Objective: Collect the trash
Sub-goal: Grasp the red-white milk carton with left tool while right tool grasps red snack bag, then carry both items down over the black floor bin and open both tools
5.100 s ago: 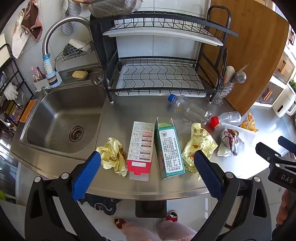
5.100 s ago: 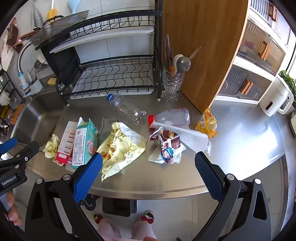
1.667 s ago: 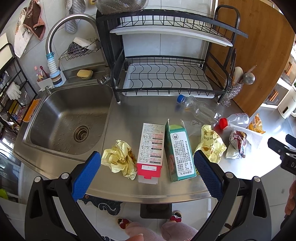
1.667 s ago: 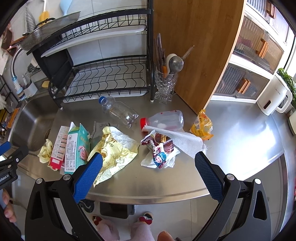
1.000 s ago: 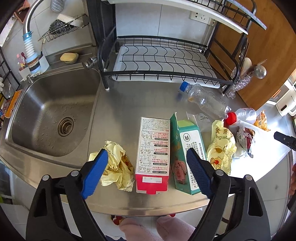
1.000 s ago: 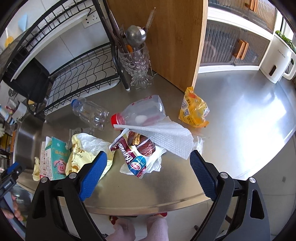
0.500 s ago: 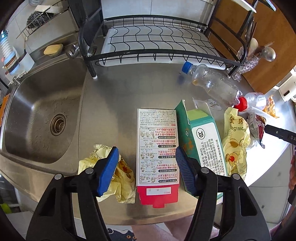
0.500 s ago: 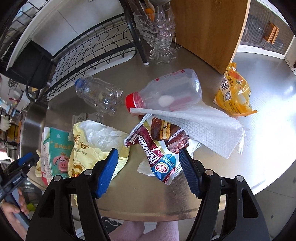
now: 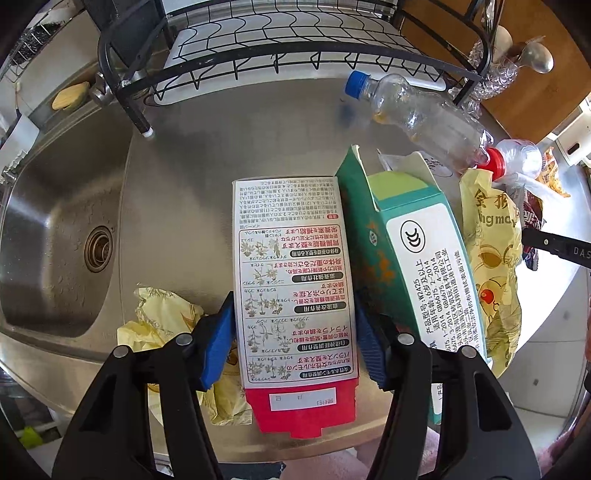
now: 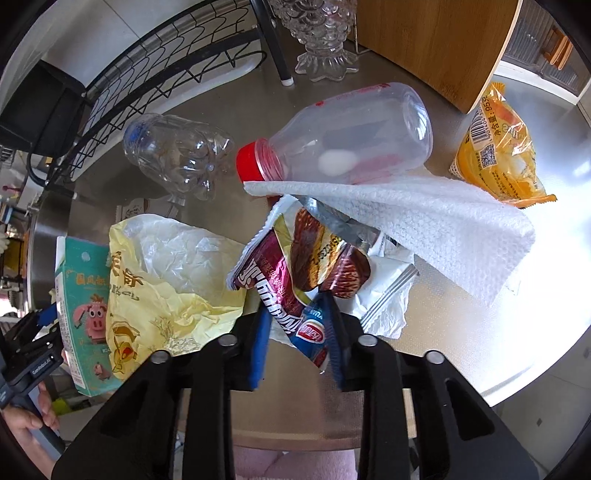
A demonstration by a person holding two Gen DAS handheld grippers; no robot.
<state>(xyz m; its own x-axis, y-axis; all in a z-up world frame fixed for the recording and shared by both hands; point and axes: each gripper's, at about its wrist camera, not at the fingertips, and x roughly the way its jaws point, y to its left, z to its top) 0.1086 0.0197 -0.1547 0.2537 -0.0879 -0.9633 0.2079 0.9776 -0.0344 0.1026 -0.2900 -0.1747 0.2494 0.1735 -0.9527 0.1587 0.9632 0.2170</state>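
Note:
My left gripper [image 9: 293,339] is shut on a white and red printed carton [image 9: 293,288] lying flat on the steel counter [image 9: 221,155]; its blue pads press both long sides. A green carton [image 9: 413,258] lies just right of it, a crumpled yellow wrapper [image 9: 159,325] just left. My right gripper [image 10: 297,339] is shut on the near end of a maroon and blue snack wrapper [image 10: 280,291]. A white paper towel [image 10: 424,229], a red-capped plastic bottle [image 10: 347,140] and a clear bottle [image 10: 177,155] lie beyond it. A yellow bag [image 10: 170,280] lies to the left.
An orange snack packet [image 10: 498,151] lies at the far right. A sink [image 9: 55,229] is left of the counter. A black dish rack [image 9: 288,40] and a glass utensil holder [image 10: 321,33] stand at the back. A wooden board [image 10: 436,40] leans behind.
Both grippers moved down and forward to the counter and closed: the left on the white and red carton, the right on the snack wrapper.

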